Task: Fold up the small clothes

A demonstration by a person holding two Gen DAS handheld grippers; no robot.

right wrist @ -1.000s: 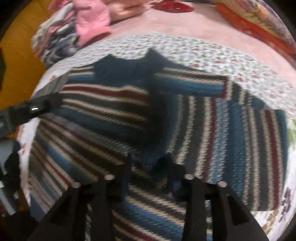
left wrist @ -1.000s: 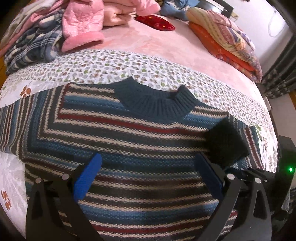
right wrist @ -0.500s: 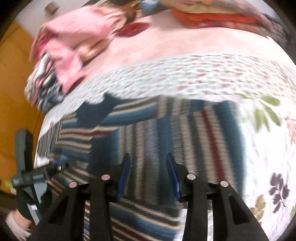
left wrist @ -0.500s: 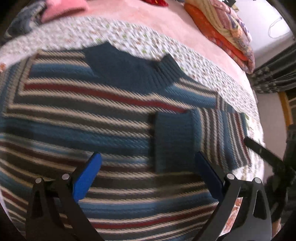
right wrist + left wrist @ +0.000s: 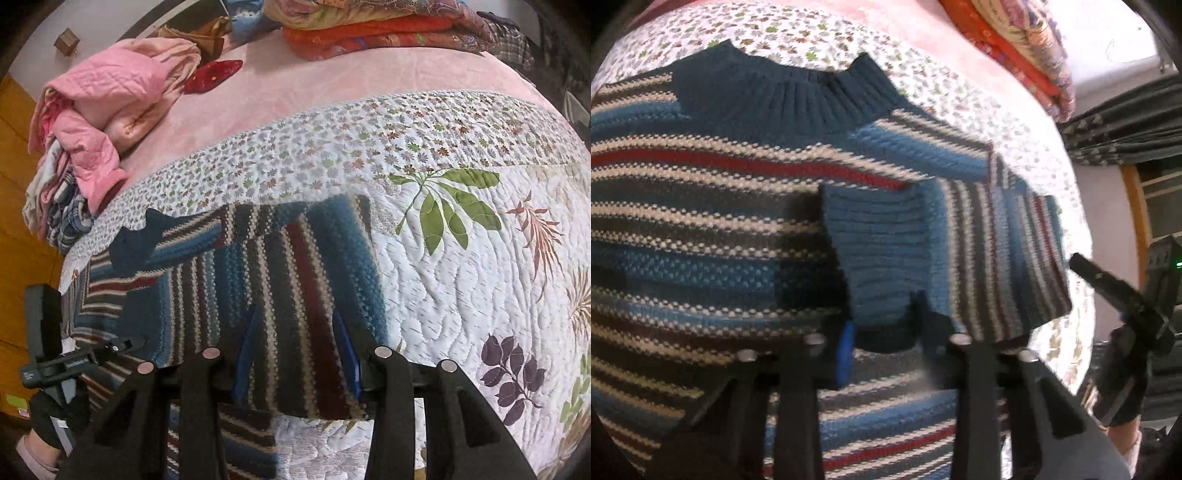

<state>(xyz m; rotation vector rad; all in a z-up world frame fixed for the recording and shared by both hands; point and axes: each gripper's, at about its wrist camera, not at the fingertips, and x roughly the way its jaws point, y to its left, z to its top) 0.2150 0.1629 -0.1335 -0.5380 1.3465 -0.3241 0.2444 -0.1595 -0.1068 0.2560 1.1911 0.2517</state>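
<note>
Bedroom setting: I work on a bed covered by a quilted floral bedspread [image 5: 461, 280], with a pink blanket [image 5: 314, 85] laid across the far half. A heap of pink clothes [image 5: 107, 107] sits far left, and folded orange and patterned bedding [image 5: 369, 33] sits at the far edge.

The striped sweater [image 5: 701, 229] lies flat on the near part of the bedspread, collar [image 5: 783, 96] toward the far side. Its right sleeve is folded across the chest, with the ribbed cuff [image 5: 875, 254] resting near the middle of the body.

Left tongs [image 5: 886, 343]: narrow, closed to a small gap around the near edge of the cuff. I judge that they pinch it, but the contact is dark and blurred, so the depth of the bite is uncertain.

Right tongs [image 5: 295, 350]: parted to a moderate gap, straddling the folded sleeve fabric near the sweater's right edge. I cannot tell whether the pads touch the knit.

Hazards from this state:
1. A shallow bite on the cuff may slip, letting the sleeve spring back out of the fold.
2. A deep bite may catch the body layer beneath; pulling then drags the whole sweater and wrinkles it.
3. Loose, chunky knit may snag on a pad edge.
4. If the right tongs press down while the left pull, the fold line may skew.
</note>
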